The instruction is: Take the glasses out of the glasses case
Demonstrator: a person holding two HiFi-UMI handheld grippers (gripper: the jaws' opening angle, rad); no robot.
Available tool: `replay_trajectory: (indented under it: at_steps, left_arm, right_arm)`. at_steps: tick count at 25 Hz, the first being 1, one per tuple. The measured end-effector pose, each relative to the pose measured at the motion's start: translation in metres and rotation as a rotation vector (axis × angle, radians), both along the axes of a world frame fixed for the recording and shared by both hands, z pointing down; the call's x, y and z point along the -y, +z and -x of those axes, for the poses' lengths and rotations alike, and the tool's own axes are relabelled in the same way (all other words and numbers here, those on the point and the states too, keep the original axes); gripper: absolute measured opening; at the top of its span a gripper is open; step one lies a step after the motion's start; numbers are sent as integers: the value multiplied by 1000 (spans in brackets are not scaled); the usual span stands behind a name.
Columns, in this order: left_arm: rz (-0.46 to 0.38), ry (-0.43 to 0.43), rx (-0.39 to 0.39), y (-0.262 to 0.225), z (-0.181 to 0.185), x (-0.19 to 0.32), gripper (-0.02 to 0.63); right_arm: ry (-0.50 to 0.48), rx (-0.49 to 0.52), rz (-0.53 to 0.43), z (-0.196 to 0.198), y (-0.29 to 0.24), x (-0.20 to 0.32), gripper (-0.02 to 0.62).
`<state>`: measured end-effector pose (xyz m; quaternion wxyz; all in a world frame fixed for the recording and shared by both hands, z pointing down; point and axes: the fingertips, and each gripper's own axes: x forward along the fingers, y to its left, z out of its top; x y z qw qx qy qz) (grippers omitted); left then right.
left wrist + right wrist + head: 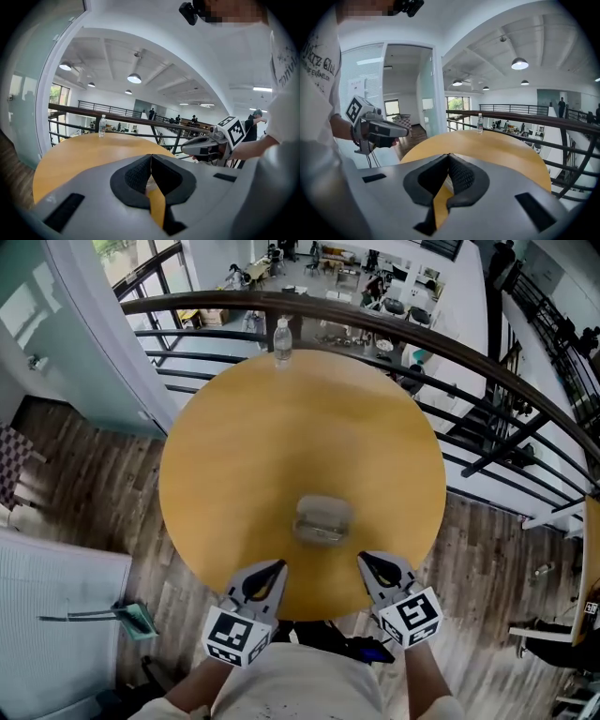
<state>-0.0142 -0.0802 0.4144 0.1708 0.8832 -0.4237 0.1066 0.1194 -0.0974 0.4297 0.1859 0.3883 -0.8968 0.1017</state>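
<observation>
A grey glasses case (323, 519) lies on the round yellow table (244, 456), a little toward me from its middle. Its lid looks down, and no glasses show. In the head view my left gripper (278, 565) hovers at the table's near edge, just left of and below the case, jaws together and empty. On the other side, my right gripper (364, 559) mirrors it, also shut and empty. In the left gripper view the left gripper (150, 157) is shut, and in the right gripper view the right gripper (449, 156) is shut. Both bodies hide the case in those views.
A clear water bottle (282, 341) stands at the table's far edge, also seen as the bottle (101, 125) and the bottle (480, 123). A dark curved railing (394, 329) runs just behind the table, with a lower floor beyond. Wood flooring (84, 465) surrounds the table.
</observation>
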Motion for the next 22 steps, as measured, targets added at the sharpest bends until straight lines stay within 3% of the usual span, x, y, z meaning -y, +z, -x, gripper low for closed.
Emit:
replay_trajectory:
  at_steps: [10, 22]
  left_arm:
    - [62, 21, -1, 34, -4, 33, 23]
    - [139, 12, -17, 78, -3, 56, 25]
  right_arm:
    - [-147, -130, 79, 22, 55, 39, 25]
    - [-243, -228, 173, 32, 136, 72, 25]
